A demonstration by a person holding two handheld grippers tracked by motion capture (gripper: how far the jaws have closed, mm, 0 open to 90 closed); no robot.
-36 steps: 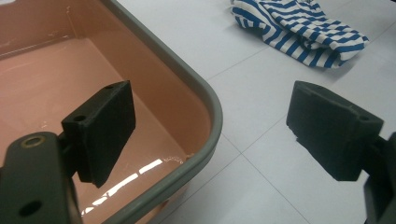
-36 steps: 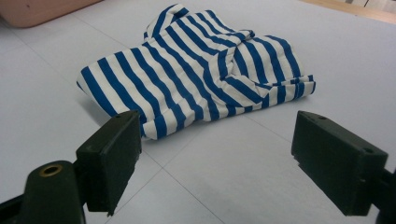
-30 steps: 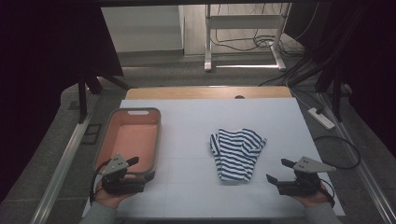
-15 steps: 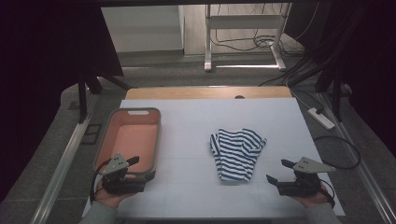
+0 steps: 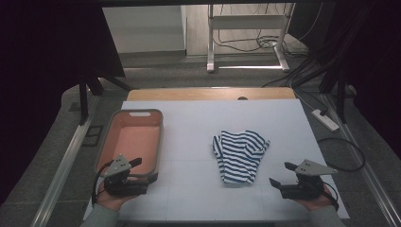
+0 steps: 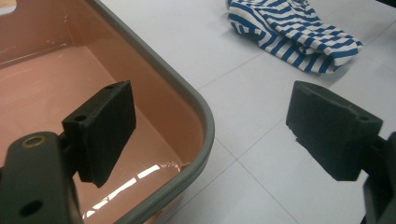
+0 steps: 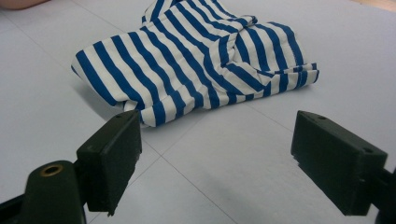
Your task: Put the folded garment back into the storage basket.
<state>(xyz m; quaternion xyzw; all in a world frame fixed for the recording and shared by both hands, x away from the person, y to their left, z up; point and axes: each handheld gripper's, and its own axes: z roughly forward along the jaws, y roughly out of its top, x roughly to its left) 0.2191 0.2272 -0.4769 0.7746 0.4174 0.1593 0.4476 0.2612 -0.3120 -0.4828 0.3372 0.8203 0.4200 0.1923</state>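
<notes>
High view overhead facing forward, 2 gripper views low, sharing striped cloth (image 5: 240,152)

1 striped shirt (image 5: 241,152) — 1 pink bin (image 5: 134,142) — 2 hand-held grippers.

The shirt (image 5: 240,153) has blue and white stripes. The tub (image 5: 134,142) is pink inside with a grey rim.

The right gripper (image 7: 215,163) held its two black jaws wide apart above the white table (image 7: 224,177), with nothing between them. Just beyond the jaws lay a crumpled blue-and-white striped garment (image 7: 196,60), flat on the table and clear of both jaws, its nearest folded edge close to the left jaw. Thin grid lines crossed the tabletop below.
</notes>
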